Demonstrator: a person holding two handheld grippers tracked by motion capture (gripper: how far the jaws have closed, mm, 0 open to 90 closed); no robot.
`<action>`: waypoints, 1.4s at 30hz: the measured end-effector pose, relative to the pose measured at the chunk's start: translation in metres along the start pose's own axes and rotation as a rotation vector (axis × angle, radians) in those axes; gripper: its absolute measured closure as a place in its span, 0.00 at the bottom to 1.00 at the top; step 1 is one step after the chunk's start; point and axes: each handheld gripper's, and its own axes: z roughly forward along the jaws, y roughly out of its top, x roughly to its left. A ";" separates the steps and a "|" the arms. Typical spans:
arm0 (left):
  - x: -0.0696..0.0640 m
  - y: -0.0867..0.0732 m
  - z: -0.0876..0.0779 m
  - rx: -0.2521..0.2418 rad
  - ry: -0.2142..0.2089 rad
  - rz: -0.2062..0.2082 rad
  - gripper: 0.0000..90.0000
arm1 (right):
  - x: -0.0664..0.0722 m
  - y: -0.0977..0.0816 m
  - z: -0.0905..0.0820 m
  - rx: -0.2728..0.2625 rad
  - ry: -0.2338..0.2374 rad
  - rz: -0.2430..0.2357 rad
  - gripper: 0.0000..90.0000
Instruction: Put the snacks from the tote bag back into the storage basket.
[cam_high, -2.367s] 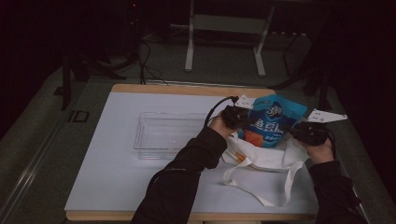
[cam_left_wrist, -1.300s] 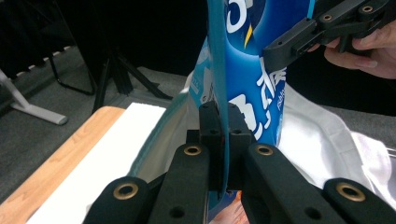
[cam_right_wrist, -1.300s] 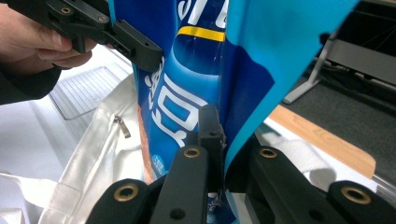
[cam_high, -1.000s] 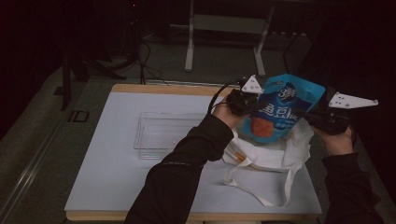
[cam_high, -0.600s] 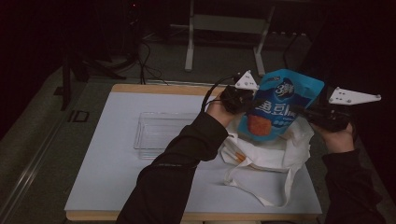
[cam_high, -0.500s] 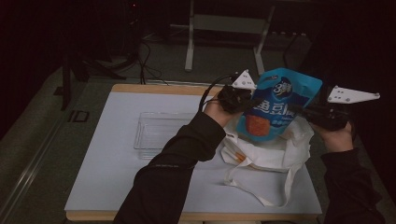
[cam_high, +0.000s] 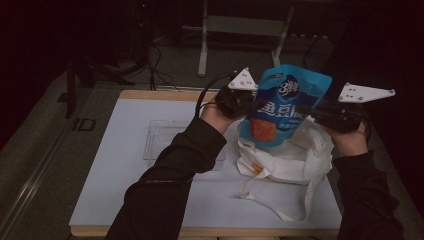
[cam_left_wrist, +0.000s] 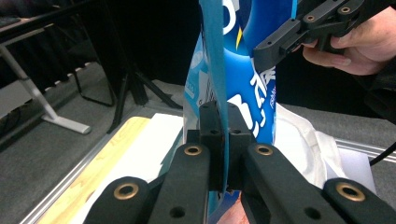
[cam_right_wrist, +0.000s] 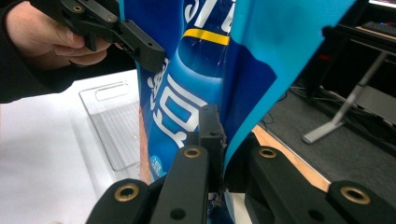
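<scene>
Above white tote bag (cam_high: 292, 160), at 3 o'clock side of table (cam_high: 125, 200), we held blue snack pouch (cam_high: 285, 107) upright in air. Left gripper (cam_high: 252, 104) clamped on pouch's 9 o'clock edge; in left gripper view its jaws pressed together on thin side seam. Right gripper (cam_high: 310, 111) clamped on pouch's 3 o'clock edge; right gripper view showed same tight pinch. Clear plastic tray (cam_high: 165, 142) lay on table at 9 o'clock of pouch, apart from bag.
</scene>
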 end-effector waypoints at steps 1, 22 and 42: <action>0.001 0.000 -0.003 0.002 0.003 0.003 1.00 | 0.001 0.002 0.002 -0.001 0.004 -0.002 0.99; 0.016 -0.025 -0.068 0.014 0.075 -0.014 1.00 | 0.028 0.036 0.057 0.009 0.089 -0.051 0.99; 0.027 -0.056 -0.125 0.043 0.141 -0.042 1.00 | 0.055 0.056 0.117 0.021 0.181 -0.089 0.99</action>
